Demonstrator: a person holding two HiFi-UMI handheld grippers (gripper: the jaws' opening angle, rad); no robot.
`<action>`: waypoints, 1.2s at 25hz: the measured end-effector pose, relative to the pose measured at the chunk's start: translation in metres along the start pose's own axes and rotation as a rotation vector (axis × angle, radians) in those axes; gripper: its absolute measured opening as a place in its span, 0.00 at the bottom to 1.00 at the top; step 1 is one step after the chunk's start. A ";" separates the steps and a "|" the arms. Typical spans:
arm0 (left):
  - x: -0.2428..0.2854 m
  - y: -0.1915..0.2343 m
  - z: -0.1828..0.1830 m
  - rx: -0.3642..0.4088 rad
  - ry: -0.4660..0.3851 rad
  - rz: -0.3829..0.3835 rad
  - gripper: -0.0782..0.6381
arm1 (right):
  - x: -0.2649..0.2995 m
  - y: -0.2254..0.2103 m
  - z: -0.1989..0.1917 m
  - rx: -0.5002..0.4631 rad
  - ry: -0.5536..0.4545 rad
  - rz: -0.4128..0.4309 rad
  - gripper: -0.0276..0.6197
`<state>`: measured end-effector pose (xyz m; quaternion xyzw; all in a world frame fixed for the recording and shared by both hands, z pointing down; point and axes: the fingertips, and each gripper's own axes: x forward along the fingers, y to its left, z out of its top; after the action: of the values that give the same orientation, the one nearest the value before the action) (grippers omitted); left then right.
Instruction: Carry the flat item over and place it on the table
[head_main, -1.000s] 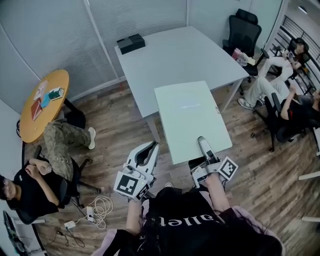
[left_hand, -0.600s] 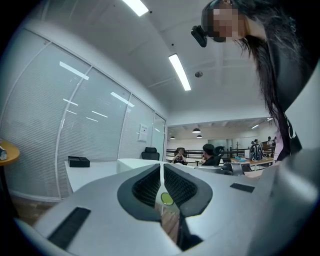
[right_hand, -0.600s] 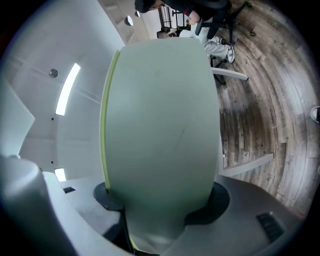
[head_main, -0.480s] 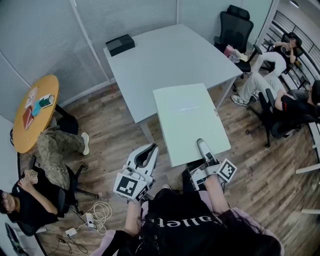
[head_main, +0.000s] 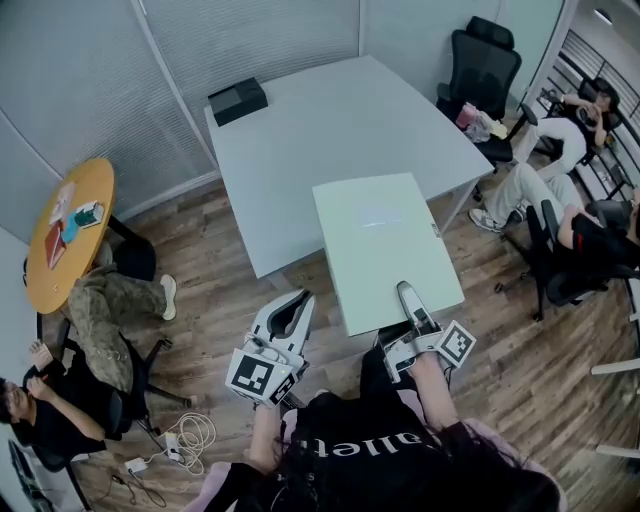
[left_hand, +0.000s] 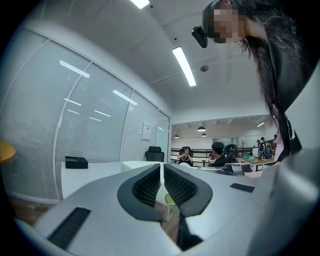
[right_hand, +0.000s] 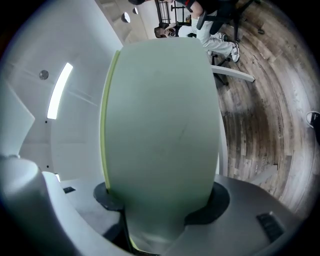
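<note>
One-handed carry: right gripper (head_main: 410, 303) jaws clamp green board (head_main: 385, 230) at near edge; left gripper (head_main: 296, 302) jaws together, empty. Hold level onto desk (head_main: 320, 120).

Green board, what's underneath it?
The board hangs in the right gripper, above the wooden floor and the near edge of the white table. Whatever lies directly beneath it is covered.

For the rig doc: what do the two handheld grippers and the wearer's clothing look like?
Both the left gripper and right gripper have pale grey shells, black ribbed pads and a cube with black-and-white square markers. Black top with white lettering.
</note>
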<state>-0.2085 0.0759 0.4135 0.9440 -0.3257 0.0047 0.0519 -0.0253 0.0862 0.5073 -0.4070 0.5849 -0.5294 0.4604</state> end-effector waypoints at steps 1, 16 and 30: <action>0.013 0.003 0.002 -0.003 -0.006 0.009 0.16 | 0.007 -0.001 0.012 -0.006 0.009 -0.004 0.49; 0.181 0.000 0.013 0.021 0.008 0.118 0.16 | 0.077 -0.014 0.171 -0.001 0.090 -0.013 0.49; 0.206 0.010 0.007 0.031 0.083 0.171 0.16 | 0.108 -0.041 0.210 0.015 0.097 -0.047 0.49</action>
<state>-0.0526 -0.0591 0.4164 0.9125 -0.4026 0.0533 0.0502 0.1515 -0.0738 0.5327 -0.3909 0.5928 -0.5635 0.4222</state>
